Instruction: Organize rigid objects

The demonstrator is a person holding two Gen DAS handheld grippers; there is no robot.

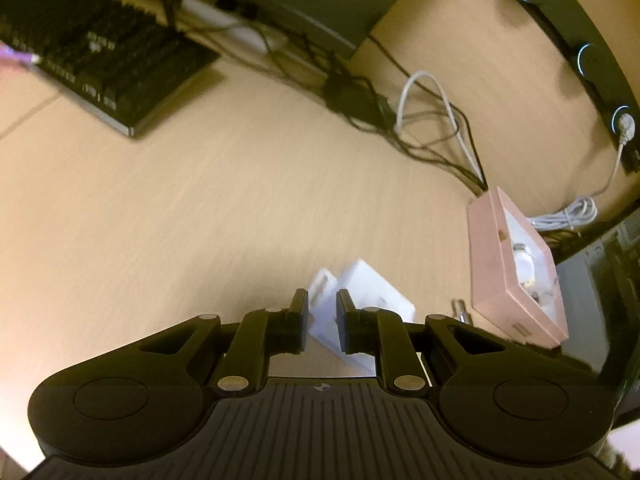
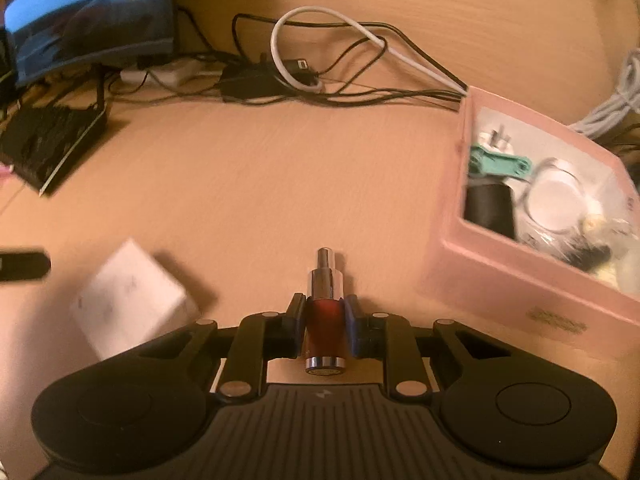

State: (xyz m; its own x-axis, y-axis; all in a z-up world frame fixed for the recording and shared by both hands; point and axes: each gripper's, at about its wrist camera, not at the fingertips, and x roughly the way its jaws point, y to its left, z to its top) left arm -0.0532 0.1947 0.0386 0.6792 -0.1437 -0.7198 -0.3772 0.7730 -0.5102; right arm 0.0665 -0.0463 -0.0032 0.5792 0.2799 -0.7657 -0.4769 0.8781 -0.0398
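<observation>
Red and chrome cylinder [image 2: 325, 320] sits clamped in the right claw [image 2: 325, 312]; it may slip before the pink box [image 2: 520, 280]. Left claw [image 1: 322, 320] is nearly together, empty.

Red cylinder [image 2: 325, 328] with chrome ends, white block [image 2: 130, 300] beside, pink box [image 2: 500, 280] of oddments right.

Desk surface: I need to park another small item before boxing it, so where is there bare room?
The widest bare wood lies mid-desk, between the keyboard, the cable tangle and the pink box. A smaller gap sits between the white block and the red-and-chrome cylinder. The pink box is crowded inside, and cables clutter the back edge.
</observation>
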